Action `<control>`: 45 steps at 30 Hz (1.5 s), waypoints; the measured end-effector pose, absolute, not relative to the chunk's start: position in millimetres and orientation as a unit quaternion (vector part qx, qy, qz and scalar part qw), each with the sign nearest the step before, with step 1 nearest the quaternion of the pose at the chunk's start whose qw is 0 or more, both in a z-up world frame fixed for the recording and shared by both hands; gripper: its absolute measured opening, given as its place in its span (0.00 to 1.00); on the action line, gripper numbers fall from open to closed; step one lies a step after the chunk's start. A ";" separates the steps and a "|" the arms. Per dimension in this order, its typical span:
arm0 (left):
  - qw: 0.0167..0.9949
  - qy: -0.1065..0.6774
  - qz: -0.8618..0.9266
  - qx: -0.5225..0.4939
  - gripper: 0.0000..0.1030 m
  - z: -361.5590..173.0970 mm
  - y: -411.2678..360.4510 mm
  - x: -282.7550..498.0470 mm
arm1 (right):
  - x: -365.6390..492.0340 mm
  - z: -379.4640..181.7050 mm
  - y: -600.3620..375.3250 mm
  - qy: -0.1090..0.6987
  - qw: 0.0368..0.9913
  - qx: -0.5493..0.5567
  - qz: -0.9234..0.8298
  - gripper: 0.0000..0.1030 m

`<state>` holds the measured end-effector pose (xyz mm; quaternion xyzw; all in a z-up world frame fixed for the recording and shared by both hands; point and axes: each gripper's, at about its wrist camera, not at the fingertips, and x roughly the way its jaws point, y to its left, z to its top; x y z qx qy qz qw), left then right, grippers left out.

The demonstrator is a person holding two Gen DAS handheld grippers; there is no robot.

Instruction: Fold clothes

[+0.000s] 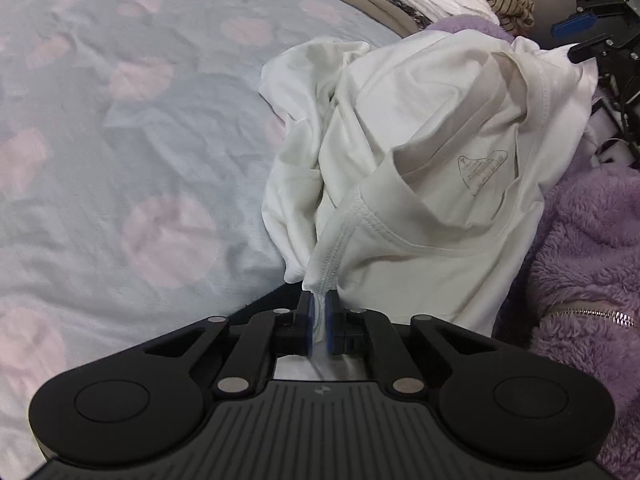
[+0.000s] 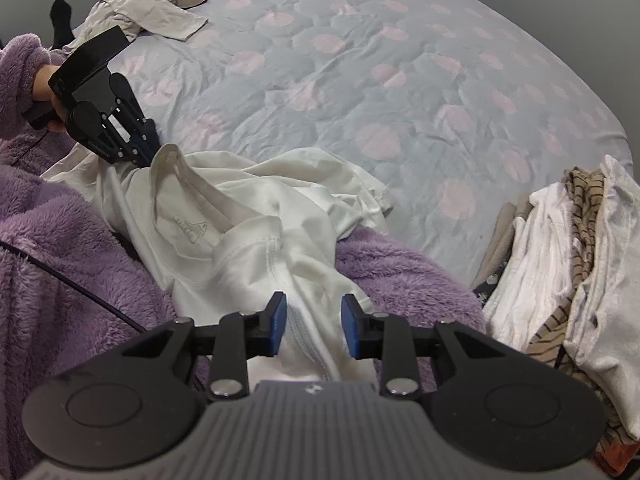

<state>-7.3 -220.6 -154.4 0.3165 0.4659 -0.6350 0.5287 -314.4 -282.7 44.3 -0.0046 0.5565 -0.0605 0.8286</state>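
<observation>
The white T-shirt (image 1: 420, 184) lies bunched on purple fleece (image 2: 60, 240) at the bed's near edge. The left gripper (image 1: 319, 320) pinches its stitched hem; the right gripper (image 2: 314, 326) stands part-open astride another fold.

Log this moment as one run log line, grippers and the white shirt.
left gripper: shut on white shirt hem | right gripper: open, shirt fabric between pads | shirt: crumpled on bedspread, unfolded

Shirt on the bed, near edge.
The shirt (image 2: 256, 216) lies on the bed (image 2: 400, 80), a clothes pile (image 2: 560, 272) to its right.
</observation>
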 end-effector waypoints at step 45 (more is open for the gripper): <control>0.585 0.330 -0.645 0.365 0.06 -89.2 -178.2 -76.4 | -320.8 43.1 -287.5 0.570 0.815 -0.053 -0.091 0.07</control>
